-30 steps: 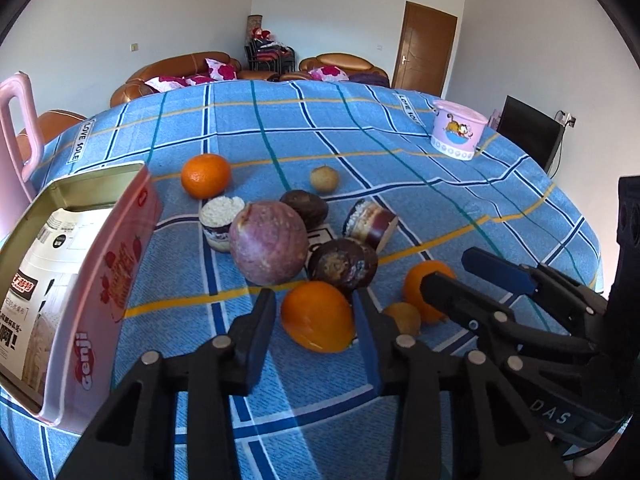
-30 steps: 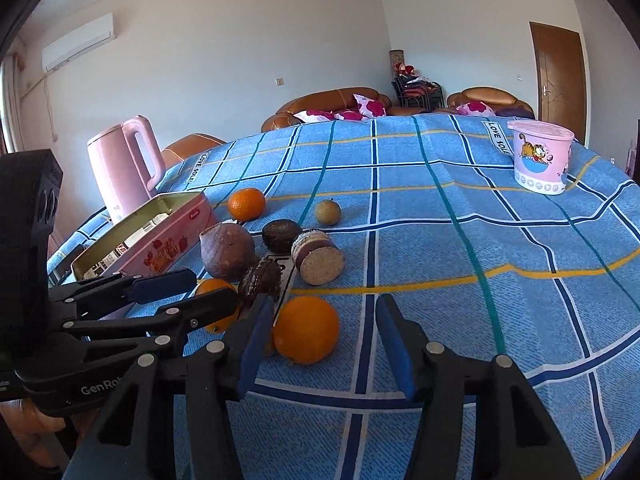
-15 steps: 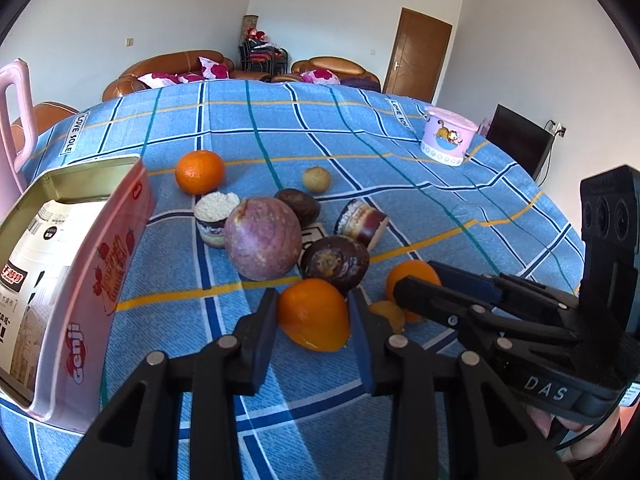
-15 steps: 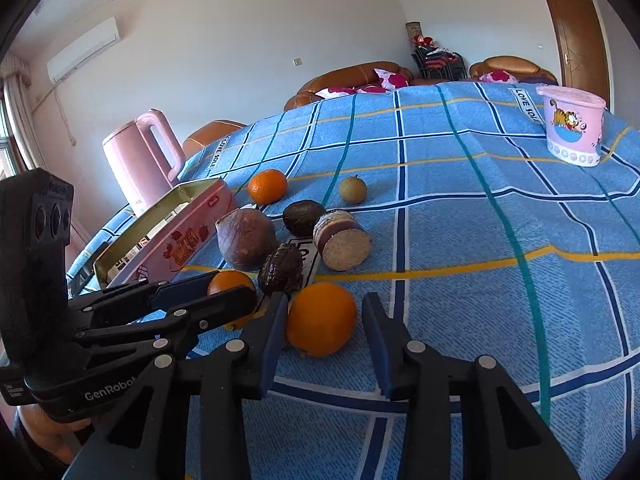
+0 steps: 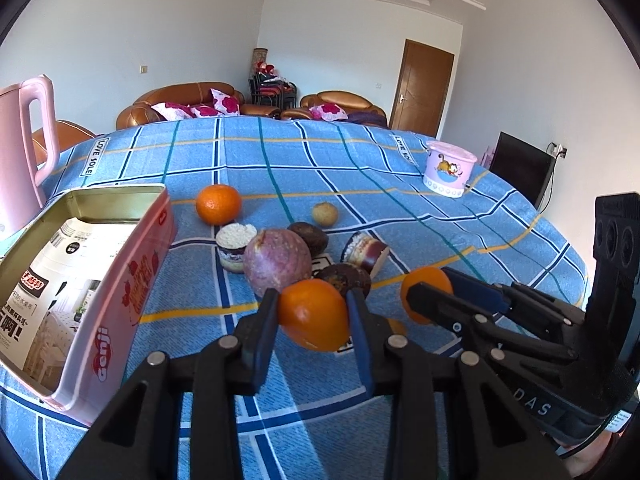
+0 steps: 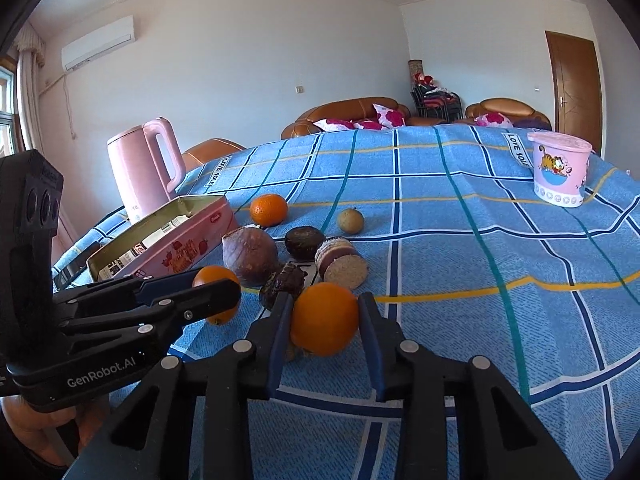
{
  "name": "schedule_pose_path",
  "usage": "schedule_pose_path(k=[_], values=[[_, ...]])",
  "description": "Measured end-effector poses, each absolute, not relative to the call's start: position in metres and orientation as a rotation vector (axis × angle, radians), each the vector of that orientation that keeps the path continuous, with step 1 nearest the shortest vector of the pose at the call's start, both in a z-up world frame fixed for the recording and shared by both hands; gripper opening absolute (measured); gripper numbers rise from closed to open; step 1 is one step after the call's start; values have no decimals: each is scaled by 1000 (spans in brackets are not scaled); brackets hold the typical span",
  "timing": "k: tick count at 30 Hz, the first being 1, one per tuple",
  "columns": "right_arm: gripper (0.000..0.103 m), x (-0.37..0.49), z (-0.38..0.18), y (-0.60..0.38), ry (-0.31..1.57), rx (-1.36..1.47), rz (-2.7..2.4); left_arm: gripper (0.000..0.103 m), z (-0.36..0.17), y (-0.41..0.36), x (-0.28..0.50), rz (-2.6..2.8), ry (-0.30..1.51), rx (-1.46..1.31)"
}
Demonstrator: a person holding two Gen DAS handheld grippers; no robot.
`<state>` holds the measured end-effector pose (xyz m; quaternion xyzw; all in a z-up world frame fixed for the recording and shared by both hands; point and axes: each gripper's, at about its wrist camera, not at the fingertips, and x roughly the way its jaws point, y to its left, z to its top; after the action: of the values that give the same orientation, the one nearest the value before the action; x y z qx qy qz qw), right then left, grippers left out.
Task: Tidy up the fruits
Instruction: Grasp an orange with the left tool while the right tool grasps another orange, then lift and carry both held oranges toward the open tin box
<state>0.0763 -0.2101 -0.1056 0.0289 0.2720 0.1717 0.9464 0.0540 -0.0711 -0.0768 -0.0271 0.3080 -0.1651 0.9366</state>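
Note:
My left gripper (image 5: pixel 313 320) is shut on an orange (image 5: pixel 314 314) and holds it just above the blue checked cloth. My right gripper (image 6: pixel 325 320) is shut on a second orange (image 6: pixel 324 318); it also shows in the left wrist view (image 5: pixel 425 292). Behind them lie a large purple fruit (image 5: pixel 277 262), dark passion fruits (image 5: pixel 310 237), cut halves (image 5: pixel 365 249) with pale flesh, a third orange (image 5: pixel 218 204) and a small tan fruit (image 5: pixel 325 213). An open pink tin (image 5: pixel 86 280) stands at the left.
A pink kettle (image 6: pixel 146 168) stands behind the tin at the far left. A pink cartoon tub (image 6: pixel 558 172) stands at the far right of the table (image 6: pixel 500 320). A small tan fruit lies under the held oranges. Sofas stand beyond the table.
Both grippers have closed on their oranges and lifted them slightly. The views have tipped upward, showing more of the room.

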Motion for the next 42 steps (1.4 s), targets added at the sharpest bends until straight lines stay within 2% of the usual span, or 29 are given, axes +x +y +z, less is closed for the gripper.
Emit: schedule_pose_path(k=[42], values=[[36,53,-100,-214,368,42,336,36,-67,-68,24,-281,410,-46]])
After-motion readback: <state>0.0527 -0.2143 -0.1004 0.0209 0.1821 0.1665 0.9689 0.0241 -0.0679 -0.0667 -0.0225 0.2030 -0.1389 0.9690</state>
